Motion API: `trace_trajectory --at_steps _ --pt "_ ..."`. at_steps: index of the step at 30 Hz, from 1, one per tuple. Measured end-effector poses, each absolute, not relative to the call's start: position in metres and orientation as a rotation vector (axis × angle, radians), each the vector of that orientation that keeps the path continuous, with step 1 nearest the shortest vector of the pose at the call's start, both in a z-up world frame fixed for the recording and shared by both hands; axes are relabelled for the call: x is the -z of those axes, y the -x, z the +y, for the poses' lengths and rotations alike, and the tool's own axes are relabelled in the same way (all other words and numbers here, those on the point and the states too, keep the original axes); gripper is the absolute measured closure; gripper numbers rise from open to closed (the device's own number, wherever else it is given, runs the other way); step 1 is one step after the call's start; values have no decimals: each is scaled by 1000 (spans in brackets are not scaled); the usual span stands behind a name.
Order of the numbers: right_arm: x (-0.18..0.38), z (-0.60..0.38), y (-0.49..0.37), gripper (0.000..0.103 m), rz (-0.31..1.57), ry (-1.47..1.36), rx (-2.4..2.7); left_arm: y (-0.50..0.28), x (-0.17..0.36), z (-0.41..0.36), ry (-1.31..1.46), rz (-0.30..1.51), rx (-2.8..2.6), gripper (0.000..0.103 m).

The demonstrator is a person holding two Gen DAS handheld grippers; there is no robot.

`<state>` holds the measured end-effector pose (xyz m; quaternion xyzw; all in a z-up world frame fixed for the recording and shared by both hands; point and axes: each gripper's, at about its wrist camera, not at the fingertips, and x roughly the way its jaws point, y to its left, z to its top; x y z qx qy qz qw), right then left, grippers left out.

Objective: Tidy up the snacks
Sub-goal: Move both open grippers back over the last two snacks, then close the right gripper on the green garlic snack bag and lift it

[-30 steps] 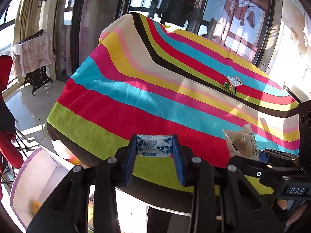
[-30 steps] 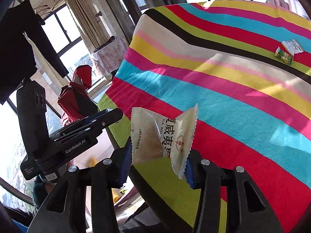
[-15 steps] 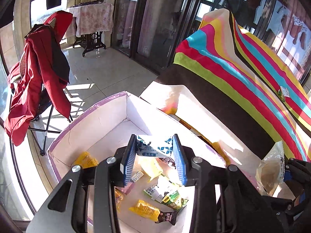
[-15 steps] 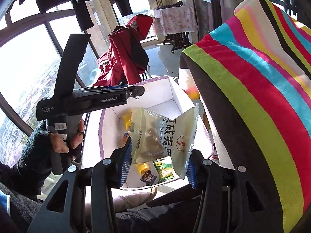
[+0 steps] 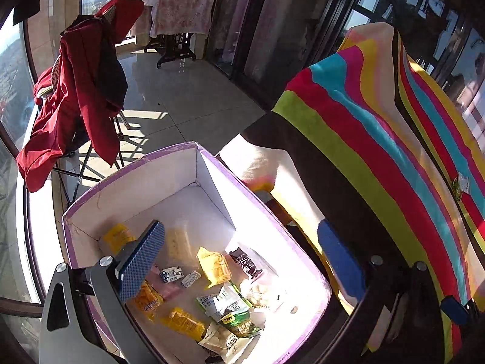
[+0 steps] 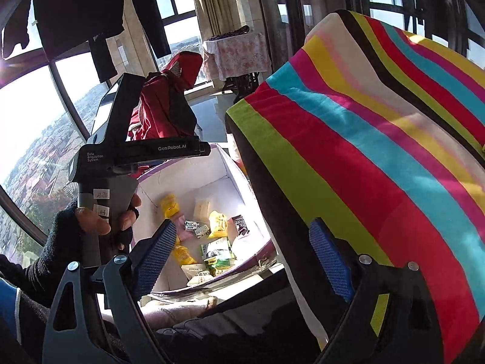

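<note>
**A:** What step is under way?

**B:** The drop into the box. The left gripper [image 5: 239, 254], filling the bottom of the left wrist view, hangs over an open box [image 5: 133, 163] with a purple rim and white walls. Its jaws have just been opening, they stand wide apart, and nothing is between them. The right gripper [image 6: 242, 261] has also just been opening; it too is spread wide and empty, at the bottom centre of its own view.

**A:** Where are the snacks?

**B:** Loose on the box floor, in the lower middle of the left wrist view: a yellow packet [image 5: 213, 265], a dark packet [image 5: 247, 265], a green and white packet [image 5: 227, 306], and several more. One small packet [image 5: 460, 183] lies on the striped cloth [image 5: 363, 127], at the far right edge of that view.

**A:** What does the next move call for?

**B:** Probably swinging back to the cloth for that last packet, jaws kept wide, then closing on it.

**A:** Anything in the way?

**B:** The cloth's draped edge hangs just beside the box, so a gripper must clear it. The two grippers sit near each other; in the right wrist view a gloved hand [image 6: 91, 227] holds the left one at centre left. A red jacket [image 5: 75, 91] on a chair stands well apart, upper left.
</note>
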<state>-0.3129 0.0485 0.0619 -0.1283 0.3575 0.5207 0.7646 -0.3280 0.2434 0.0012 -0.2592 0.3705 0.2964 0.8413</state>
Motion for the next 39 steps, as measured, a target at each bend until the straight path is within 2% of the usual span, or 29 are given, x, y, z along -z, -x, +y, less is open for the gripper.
trace_trajectory --at_steps 5,8,13,17,19,26,30,32,39 --pt "-77 -11 290 16 700 197 -988 270 -55 177 364 667 -383 2" --pt "-78 -52 270 16 691 122 -872 222 -70 129 262 591 -150 2" --pt "-66 -114 243 16 736 -27 -681 108 -52 54 133 765 115 2" --pt "-59 -150 233 16 744 -101 -589 53 -31 26 119 771 165 2" --pt "-58 -163 226 16 753 -138 -555 33 -19 27 176 850 172 2" --pt "-76 -202 210 16 821 -145 -379 38 -11 56 353 842 156 2" --pt "-103 -224 219 15 642 -8 -247 41 -12 42 266 853 176 2" --pt "-100 -234 214 15 611 -19 -216 45 -16 37 231 827 193 2" --pt "-73 -222 93 15 787 -155 -228 45 -15 38 247 828 220 2"
